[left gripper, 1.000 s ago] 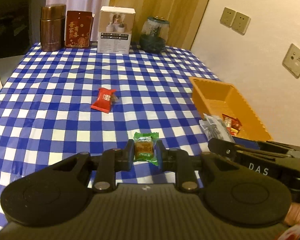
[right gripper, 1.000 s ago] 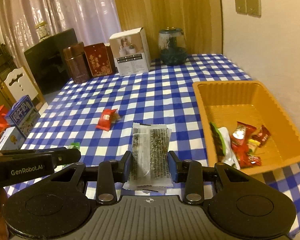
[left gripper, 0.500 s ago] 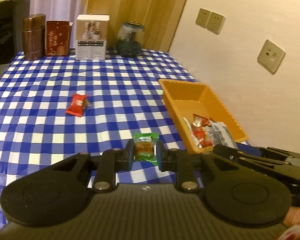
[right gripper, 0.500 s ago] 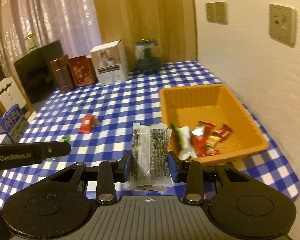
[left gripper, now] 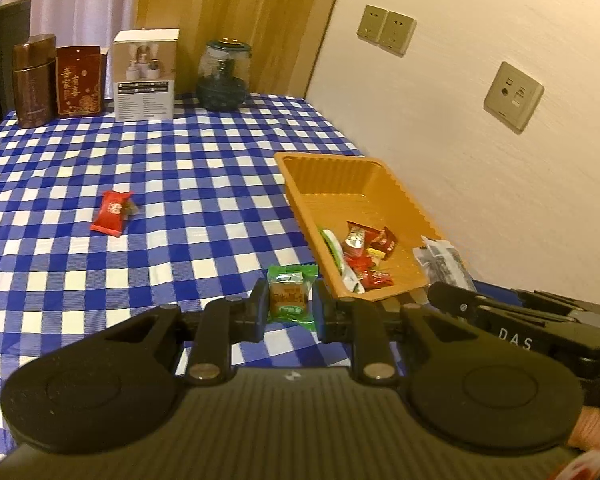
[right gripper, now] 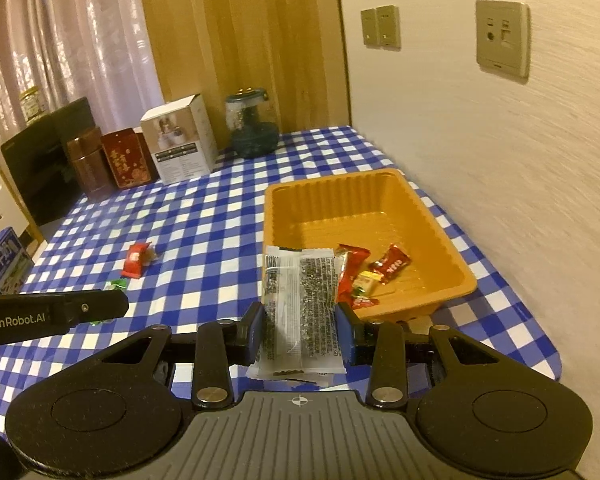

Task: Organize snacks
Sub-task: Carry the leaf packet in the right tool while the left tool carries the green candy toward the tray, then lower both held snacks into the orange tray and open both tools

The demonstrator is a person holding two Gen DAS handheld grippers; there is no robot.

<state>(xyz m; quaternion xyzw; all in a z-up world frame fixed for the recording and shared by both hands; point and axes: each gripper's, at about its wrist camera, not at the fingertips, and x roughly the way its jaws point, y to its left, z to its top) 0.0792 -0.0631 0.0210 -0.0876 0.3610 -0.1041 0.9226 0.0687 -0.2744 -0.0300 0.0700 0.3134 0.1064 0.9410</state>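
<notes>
Tray [right gripper: 456, 272] has a few red candies [right gripper: 392, 264] inside | my left tool [left gripper: 289, 310] clamps green snack [left gripper: 290, 298] | my right tool [right gripper: 300, 330] clamps clear packet [right gripper: 300, 308]

The room was dim and warm-toned, giving both views a yellow-orange cast. Soft light fell from above, and short, faint shadows lay under the red candy [left gripper: 112, 213] left of the fingers. Motion blur smeared the wall [right gripper: 520, 184] right of the fingers, streaking its texture. Fisheye distortion bent the wall sockets [left gripper: 386, 35] and curtains [right gripper: 60, 40] near the edges, with dark vignetting at the corners. Grain softened distant detail.
</notes>
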